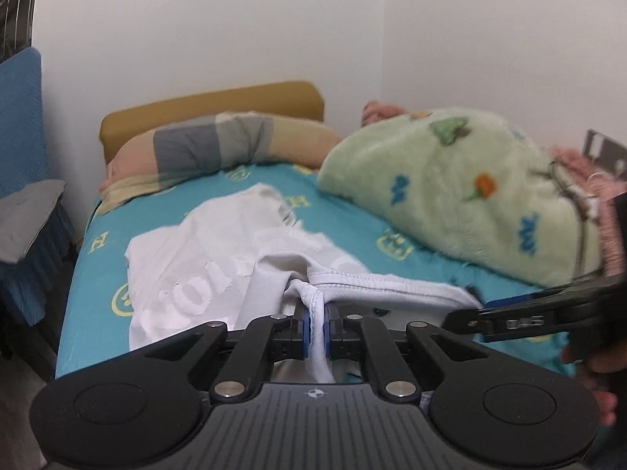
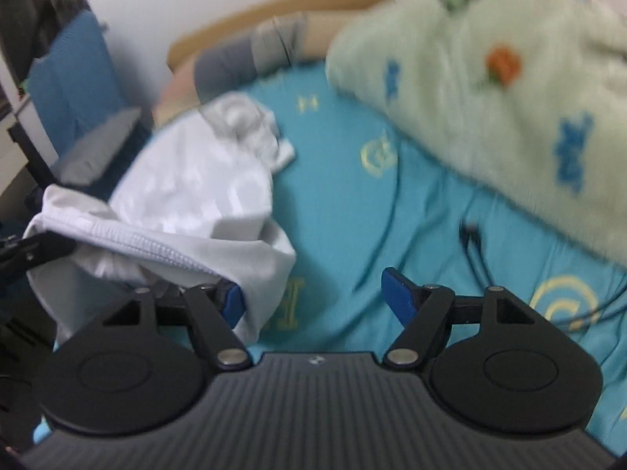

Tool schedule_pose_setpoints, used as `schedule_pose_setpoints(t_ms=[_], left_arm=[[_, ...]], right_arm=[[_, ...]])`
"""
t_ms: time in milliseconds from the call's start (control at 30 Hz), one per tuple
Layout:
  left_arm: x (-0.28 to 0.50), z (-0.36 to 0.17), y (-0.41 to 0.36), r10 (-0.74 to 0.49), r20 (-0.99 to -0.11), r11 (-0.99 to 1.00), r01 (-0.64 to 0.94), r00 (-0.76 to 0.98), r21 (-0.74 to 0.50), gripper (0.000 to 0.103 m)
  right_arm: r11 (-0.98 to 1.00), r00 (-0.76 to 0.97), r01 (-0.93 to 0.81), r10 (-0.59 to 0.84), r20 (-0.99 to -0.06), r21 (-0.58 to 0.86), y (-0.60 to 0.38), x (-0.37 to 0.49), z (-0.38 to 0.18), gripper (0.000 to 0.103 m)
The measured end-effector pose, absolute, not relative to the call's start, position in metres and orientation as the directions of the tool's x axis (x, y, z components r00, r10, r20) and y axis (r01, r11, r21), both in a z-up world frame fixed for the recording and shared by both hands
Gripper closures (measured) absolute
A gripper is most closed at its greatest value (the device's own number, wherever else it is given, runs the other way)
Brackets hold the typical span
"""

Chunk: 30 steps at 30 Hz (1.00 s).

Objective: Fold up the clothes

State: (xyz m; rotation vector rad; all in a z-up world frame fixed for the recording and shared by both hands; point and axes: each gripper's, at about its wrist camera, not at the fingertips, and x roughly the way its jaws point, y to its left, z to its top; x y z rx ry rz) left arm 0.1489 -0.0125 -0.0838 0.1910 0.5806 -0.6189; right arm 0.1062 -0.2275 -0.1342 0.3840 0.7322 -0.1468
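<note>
Now a white garment is pinched on the teal bedsheet.
Its ribbed hem is clamped by the left gripper; the right gripper, spread wide, is shown empty beside soft cloth, a fleecy green blanket blurred behind.

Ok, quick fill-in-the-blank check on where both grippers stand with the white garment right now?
1. The left gripper has its jaws ____ on a bunched hem of the white garment.
2. The right gripper has its jaws ____, with nothing clamped between them.
3. The garment lies on a ____ bedsheet with yellow motifs.
4. The fleecy blanket heaped beside the garment is pale ____.

Missing words: shut; open; turquoise; green
</note>
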Motion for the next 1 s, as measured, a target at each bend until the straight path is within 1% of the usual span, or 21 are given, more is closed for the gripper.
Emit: schedule_pose_setpoints(t_ms=[100, 167, 200, 267, 300, 333, 433, 600, 700, 800, 933, 1000], left_arm=[[0.174, -0.093, -0.009, -0.465, -0.591, 0.834, 0.550, 0.659, -0.043, 0.094], [0.192, -0.097, -0.004, -0.447, -0.606, 0.856, 0.512, 0.657, -0.076, 0.091], [0.199, -0.099, -0.002, -0.431, -0.612, 0.868, 0.491, 0.663, -0.080, 0.085], [0.213, -0.105, 0.003, -0.399, -0.626, 0.888, 0.453, 0.670, -0.081, 0.079], [0.217, -0.107, 0.005, -0.385, -0.639, 0.893, 0.443, 0.667, -0.075, 0.070], [0.221, -0.109, 0.007, -0.379, -0.651, 0.893, 0.445, 0.657, -0.071, 0.063], [0.220, -0.109, 0.011, -0.379, -0.665, 0.879, 0.475, 0.644, -0.042, 0.059], [0.197, -0.090, 0.009, -0.415, -0.618, 0.840, 0.542, 0.668, 0.022, 0.056], [0.177, -0.077, -0.002, -0.445, -0.576, 0.819, 0.572, 0.685, 0.047, 0.054], [0.167, -0.076, -0.024, -0.462, -0.561, 0.804, 0.591, 0.687, 0.061, 0.054], [0.172, -0.092, -0.057, -0.407, -0.570, 0.808, 0.572, 0.714, 0.140, 0.054], [0.181, -0.105, -0.068, -0.361, -0.577, 0.834, 0.531, 0.732, 0.152, 0.054]], right_arm=[[0.912, 0.772, 0.208, 0.069, -0.632, 0.354, -0.223, 0.113, -0.134, 0.030], [0.891, 0.792, 0.178, 0.121, -0.598, 0.417, -0.219, 0.123, -0.135, 0.030], [0.881, 0.802, 0.162, 0.146, -0.580, 0.445, -0.220, 0.127, -0.135, 0.030], [0.860, 0.817, 0.140, 0.180, -0.548, 0.491, -0.218, 0.135, -0.137, 0.030], [0.854, 0.824, 0.133, 0.188, -0.535, 0.503, -0.219, 0.140, -0.139, 0.030], [0.853, 0.830, 0.129, 0.186, -0.526, 0.506, -0.220, 0.145, -0.141, 0.030], [0.858, 0.838, 0.156, 0.148, -0.526, 0.490, -0.225, 0.156, -0.147, 0.030], [0.788, 0.831, 0.245, 0.128, -0.541, 0.564, -0.249, 0.162, -0.164, 0.028], [0.764, 0.823, 0.291, 0.107, -0.558, 0.576, -0.255, 0.163, -0.171, 0.028], [0.743, 0.816, 0.320, 0.100, -0.569, 0.588, -0.258, 0.162, -0.176, 0.028], [0.752, 0.816, 0.327, 0.082, -0.573, 0.573, -0.254, 0.159, -0.173, 0.028], [0.768, 0.817, 0.327, 0.064, -0.574, 0.551, -0.252, 0.157, -0.171, 0.028]])
